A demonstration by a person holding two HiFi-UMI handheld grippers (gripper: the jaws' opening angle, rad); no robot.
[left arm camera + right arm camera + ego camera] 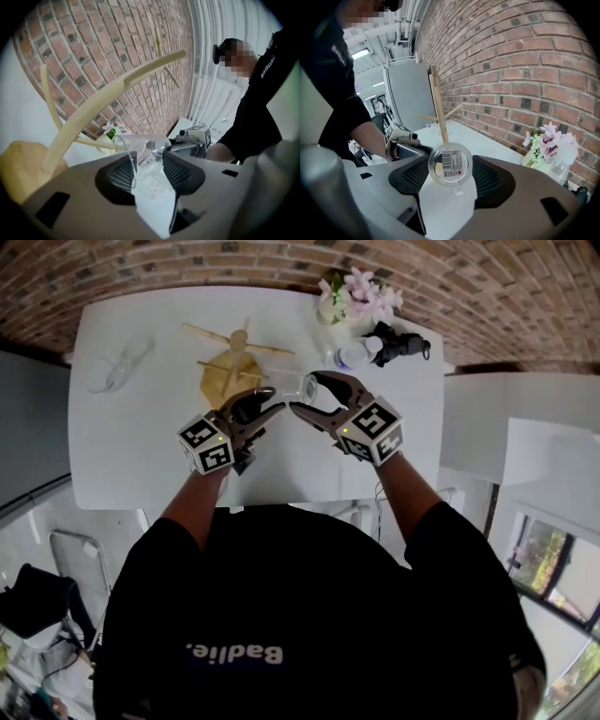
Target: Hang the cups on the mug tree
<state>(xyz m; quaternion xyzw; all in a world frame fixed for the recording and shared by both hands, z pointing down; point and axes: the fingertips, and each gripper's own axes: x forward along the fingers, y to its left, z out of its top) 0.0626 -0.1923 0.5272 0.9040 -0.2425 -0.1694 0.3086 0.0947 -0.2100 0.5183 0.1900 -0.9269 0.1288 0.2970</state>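
A clear plastic cup point(292, 385) hangs in the air between both grippers, just right of the wooden mug tree point(232, 367). My right gripper point(303, 393) is shut on its base. In the right gripper view the labelled cup bottom point(451, 164) sits pressed between the pads, with the tree's pole point(438, 103) behind it. My left gripper point(274, 407) reaches in from the left, its jaws apart. In the left gripper view the cup's rim point(143, 150) still lies between the jaws, under a curved peg point(117, 91). A second clear cup point(122, 367) lies at the table's far left.
The white table point(141, 456) backs onto a brick wall. A vase of pink flowers point(361, 296), a small bottle point(354, 354) and a black device point(398, 341) crowd the back right corner. A second white surface point(487, 427) stands to the right.
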